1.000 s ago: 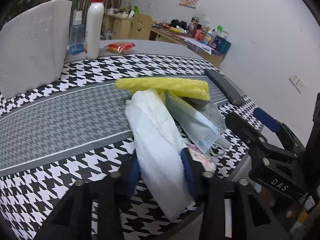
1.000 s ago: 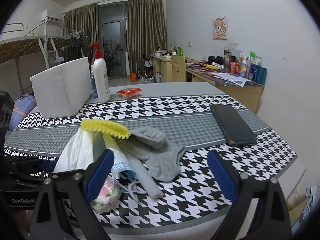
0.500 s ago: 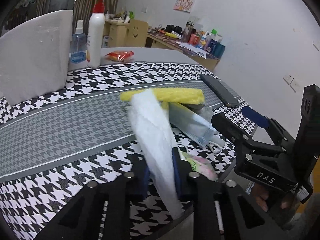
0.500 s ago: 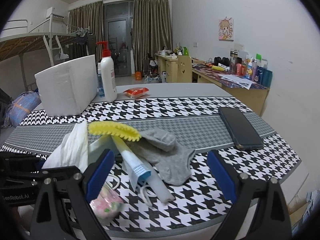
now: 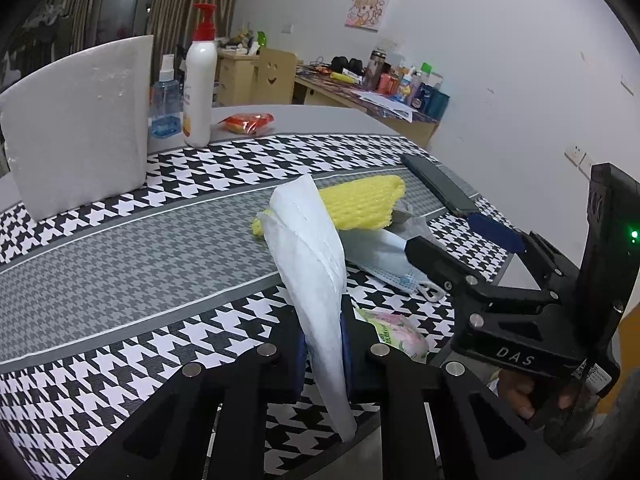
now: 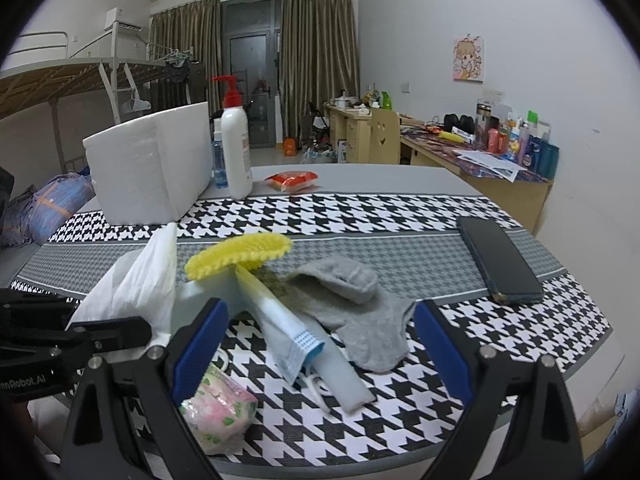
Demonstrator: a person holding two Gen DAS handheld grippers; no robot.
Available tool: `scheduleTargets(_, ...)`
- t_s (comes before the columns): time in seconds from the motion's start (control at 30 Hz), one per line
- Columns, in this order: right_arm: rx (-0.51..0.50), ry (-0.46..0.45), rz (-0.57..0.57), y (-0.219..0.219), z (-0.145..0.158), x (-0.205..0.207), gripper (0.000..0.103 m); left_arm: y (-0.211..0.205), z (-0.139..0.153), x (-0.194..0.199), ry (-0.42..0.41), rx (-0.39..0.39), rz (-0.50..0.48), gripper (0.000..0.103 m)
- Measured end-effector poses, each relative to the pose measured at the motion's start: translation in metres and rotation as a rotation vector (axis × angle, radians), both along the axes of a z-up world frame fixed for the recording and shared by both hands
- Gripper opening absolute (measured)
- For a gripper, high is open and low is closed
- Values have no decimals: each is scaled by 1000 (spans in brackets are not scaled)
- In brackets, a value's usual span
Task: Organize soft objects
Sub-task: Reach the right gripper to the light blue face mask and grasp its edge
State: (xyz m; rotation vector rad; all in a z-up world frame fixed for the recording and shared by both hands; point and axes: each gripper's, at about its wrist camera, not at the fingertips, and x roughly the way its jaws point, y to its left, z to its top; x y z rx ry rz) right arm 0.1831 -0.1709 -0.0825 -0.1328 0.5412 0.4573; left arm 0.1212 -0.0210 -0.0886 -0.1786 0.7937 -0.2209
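Found the left gripper [image 5: 324,344] with jaws closed on the white tissue [image 5: 308,248], pads pressed on both sides of its lower part. Noted the tissue standing up out of the jaws, upper end in the air, at the near edge of the counter [image 6: 400,208] and just beside the pile. Noted the tissue's lower tip hanging below the jaws.

Found the right gripper [image 6: 320,340] with jaws spread wide and nothing between the pads, held above the near end of the pile.

Recorded as unsorted, all in one loose heap on the counter:
- yellow cloth [image 6: 240,258], propped on top;
- face mask [image 6: 296,344], lying partly under the yellow cloth;
- grey sock [image 6: 352,300], touching the mask on its right;
- floral packet [image 6: 218,404], at the near edge.

Judged progress as early: one item gripped, none visibly placed or arranged. Could not tell the intended destination; noted a white foam box [image 6: 148,168] at the far left as a possible one. Left to do, by this judgement: depositing the tissue, then handling the four remaining soft items one by one. Noted a phone [image 6: 496,260] well apart on the right, not a soft item.
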Motion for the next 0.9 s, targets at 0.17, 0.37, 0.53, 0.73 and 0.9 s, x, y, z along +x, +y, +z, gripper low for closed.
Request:
scheduleTargets(0.17, -33, 7, 34, 9, -5, 0, 93, -2, 1, -4, -8, 11, -16, 15)
scheduleTargets(0.37, -53, 62, 68, 17, -12, 6, 70, 0, -1, -4, -4, 12, -23, 15)
scheduleTargets(0.53, -53, 113, 112, 20, -17, 6, 58, 1, -2, -4, 0, 15, -26, 15)
scheduleTargets(0.73, -85, 132, 144, 26, -20, 0, 34, 1, -3, -3, 4, 13, -24, 15)
scheduleTargets(0.9, -94, 138, 137, 27, -20, -1, 16, 2, -3, -5, -1, 11, -19, 15)
